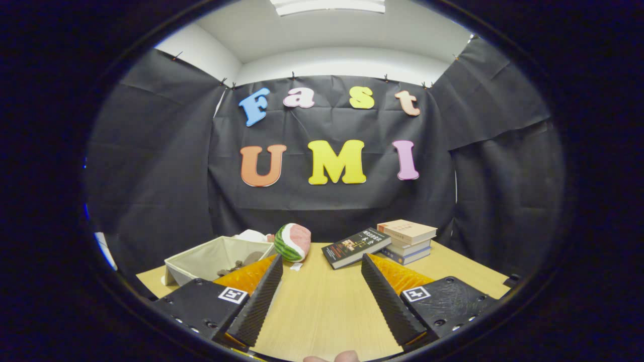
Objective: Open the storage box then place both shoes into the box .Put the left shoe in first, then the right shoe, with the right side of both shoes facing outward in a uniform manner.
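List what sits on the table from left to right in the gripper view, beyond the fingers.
Fabric box → watermelon slice → leaning black book → stack of books. All lie on the table, beyond the open gripper, whose fingers hold nothing.

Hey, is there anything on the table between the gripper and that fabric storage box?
Nothing visible blocks it. The gripper is open over bare table, and the storage box sits just beyond its left finger. The watermelon slice lies beside the box, the books farther right, both off the path.
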